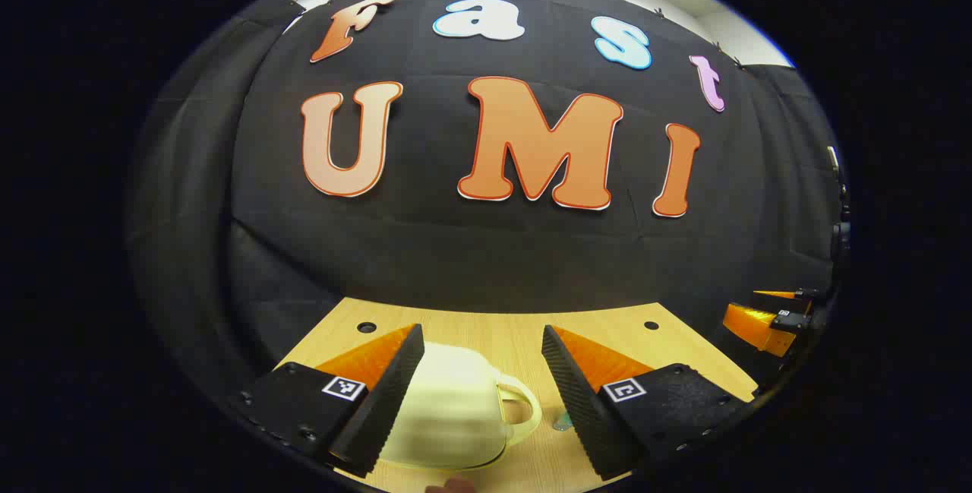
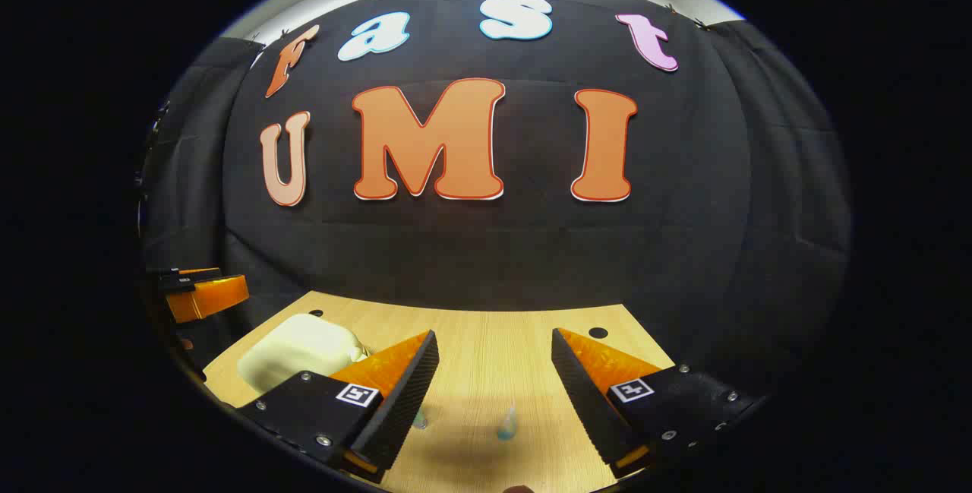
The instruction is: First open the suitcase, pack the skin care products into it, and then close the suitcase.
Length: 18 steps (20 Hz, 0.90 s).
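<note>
L gripper [image 1: 483, 387] level above the light wooden table [image 1: 493, 330], fingers wide, holding nothing; small cream hard-shell suitcase [image 1: 456, 417] w/ handle sits shut between them. R gripper [image 2: 493, 390] also wide, empty; suitcase to its left. Black cloth wall [image 2: 486, 250] behind.

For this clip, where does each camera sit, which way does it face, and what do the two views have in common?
Left gripper view: rides the left tool, facing the booth wall across the wooden table; its open fingers flank a cream suitcase.
Right gripper view: rides the right tool, facing the same wall; open fingers over bare table, small bottle below.
Shared: table, suitcase; each glimpses the other tool at its edge.
</note>
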Each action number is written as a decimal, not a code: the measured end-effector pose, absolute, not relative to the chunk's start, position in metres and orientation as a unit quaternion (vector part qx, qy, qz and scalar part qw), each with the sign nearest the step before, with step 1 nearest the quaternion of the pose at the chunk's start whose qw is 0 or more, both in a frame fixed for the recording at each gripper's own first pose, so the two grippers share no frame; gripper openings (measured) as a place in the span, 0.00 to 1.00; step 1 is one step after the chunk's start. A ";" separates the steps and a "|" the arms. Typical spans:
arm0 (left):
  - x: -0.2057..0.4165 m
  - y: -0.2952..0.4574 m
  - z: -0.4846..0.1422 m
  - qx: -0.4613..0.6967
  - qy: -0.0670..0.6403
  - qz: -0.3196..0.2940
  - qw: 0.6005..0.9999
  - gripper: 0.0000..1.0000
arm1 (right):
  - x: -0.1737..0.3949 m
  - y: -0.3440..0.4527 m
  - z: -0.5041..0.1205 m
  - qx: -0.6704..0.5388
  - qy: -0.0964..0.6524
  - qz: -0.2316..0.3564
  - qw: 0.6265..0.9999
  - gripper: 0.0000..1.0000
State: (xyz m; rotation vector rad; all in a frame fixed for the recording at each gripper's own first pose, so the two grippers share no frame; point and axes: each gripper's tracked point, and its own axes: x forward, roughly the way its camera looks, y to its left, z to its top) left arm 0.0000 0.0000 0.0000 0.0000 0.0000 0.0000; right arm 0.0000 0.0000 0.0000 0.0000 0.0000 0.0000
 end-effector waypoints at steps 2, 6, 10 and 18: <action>-0.001 0.001 -0.002 -0.004 0.002 -0.001 1.000 0.97 | -0.001 0.000 0.000 0.000 0.001 0.001 1.000 0.95; -0.003 0.004 -0.005 -0.013 0.002 0.000 1.000 0.97 | -0.003 -0.001 -0.002 -0.007 0.001 -0.001 1.000 0.95; -0.005 0.005 -0.007 -0.015 0.004 0.001 1.000 0.98 | -0.005 -0.002 -0.002 -0.002 0.001 -0.004 1.000 0.95; -0.008 0.002 -0.011 -0.001 0.010 0.000 1.000 0.97 | -0.012 -0.003 -0.005 -0.002 0.002 -0.009 1.000 0.95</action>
